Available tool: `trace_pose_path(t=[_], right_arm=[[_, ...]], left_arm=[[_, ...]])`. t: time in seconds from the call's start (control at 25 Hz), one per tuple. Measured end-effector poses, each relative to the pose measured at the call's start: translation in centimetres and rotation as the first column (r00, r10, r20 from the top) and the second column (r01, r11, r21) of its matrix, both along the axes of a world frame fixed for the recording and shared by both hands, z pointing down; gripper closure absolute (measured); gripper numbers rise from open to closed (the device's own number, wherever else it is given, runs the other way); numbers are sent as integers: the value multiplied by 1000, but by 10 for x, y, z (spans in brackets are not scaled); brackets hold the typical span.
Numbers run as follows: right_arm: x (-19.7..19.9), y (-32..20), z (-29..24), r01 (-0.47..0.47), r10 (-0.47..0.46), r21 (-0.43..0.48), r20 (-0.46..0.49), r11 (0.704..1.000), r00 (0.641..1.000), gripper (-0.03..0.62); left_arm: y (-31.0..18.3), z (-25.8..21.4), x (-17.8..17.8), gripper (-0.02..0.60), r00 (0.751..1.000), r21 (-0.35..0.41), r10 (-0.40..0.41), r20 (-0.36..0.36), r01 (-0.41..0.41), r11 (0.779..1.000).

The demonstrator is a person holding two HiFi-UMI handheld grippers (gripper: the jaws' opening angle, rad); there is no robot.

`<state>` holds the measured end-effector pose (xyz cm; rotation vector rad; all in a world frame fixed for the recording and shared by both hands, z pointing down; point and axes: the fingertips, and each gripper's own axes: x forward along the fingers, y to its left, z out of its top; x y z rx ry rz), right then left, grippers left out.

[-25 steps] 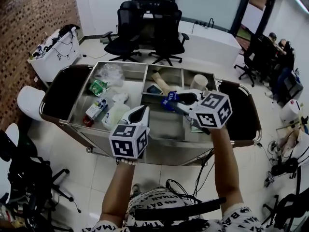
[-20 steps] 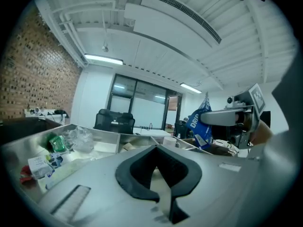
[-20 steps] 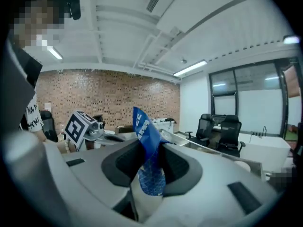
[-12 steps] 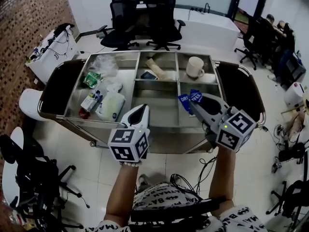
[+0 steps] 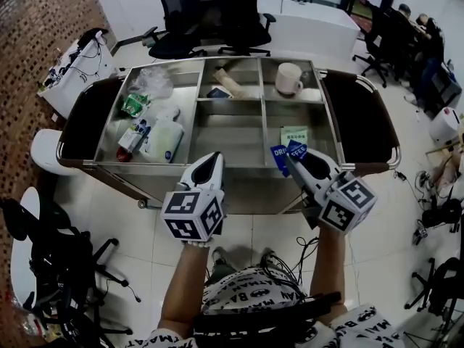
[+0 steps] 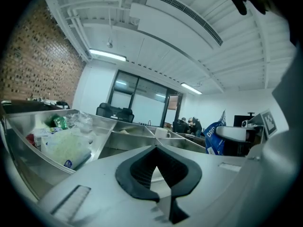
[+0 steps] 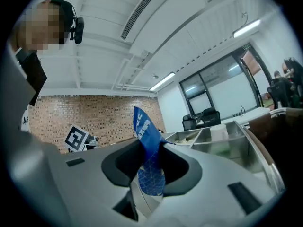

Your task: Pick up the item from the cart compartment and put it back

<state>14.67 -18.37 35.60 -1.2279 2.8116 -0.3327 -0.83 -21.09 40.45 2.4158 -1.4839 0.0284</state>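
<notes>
Blue packet (image 5: 288, 152), printed in white, pinched by its lower part in my right gripper (image 5: 291, 162). The jaws stand narrow and press on the thin sheet, and the packet rises upright out of them. It hangs above the cart (image 5: 116, 166), at the near edge of the near-right compartment (image 5: 320, 142). My left gripper (image 5: 211, 163) has its jaws together with nothing between them. It sits at the middle of the near edge, apart from the right one.

Step in hand, as I judge it: returning the packet to the near-right compartment.
- Keep the pinch firm while carrying, since a thin packet gripped low could flop or slip.
- Cross the near rim first, then lower.
- Let go only once the packet's bottom is close to the steel floor.
- Aim for the bare floor toward the right wall, so the packet does not land on the green-and-white card (image 5: 293, 135) already lying there.

Edges to watch:
- The near rim lies directly under the packet.
- The divider (image 5: 264, 133) borders the compartment on the left.
- The dark end panel (image 5: 362, 118) lies just past its right wall.
- The mug (image 5: 289, 78) stands one compartment farther back, clear of the path.

Open room: the middle near compartment (image 5: 228, 140) is bare, and there is free space above the whole right side.
</notes>
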Motion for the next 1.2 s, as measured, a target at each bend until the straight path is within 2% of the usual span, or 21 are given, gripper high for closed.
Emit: trace_pose_path(t=[0.28, 0.44, 0.64, 1.2], right_arm=[[-1, 7, 3, -23, 24, 3, -64, 1000, 998, 474], [-2, 14, -15, -15, 17, 33, -47, 999, 999, 474], [-5, 16, -18, -32, 37, 55, -104, 998, 994, 474], [-14, 17, -20, -25, 31, 52, -119, 998, 992, 474]], left_arm=[[3, -1, 3, 580, 1000, 7, 9, 3, -9, 1000], [3, -6, 3, 580, 1000, 18, 13, 4, -13, 1000], [1, -7, 1, 580, 1000, 24, 18, 1, -18, 1000], [4, -6, 1, 578, 999, 21, 42, 7, -42, 999]])
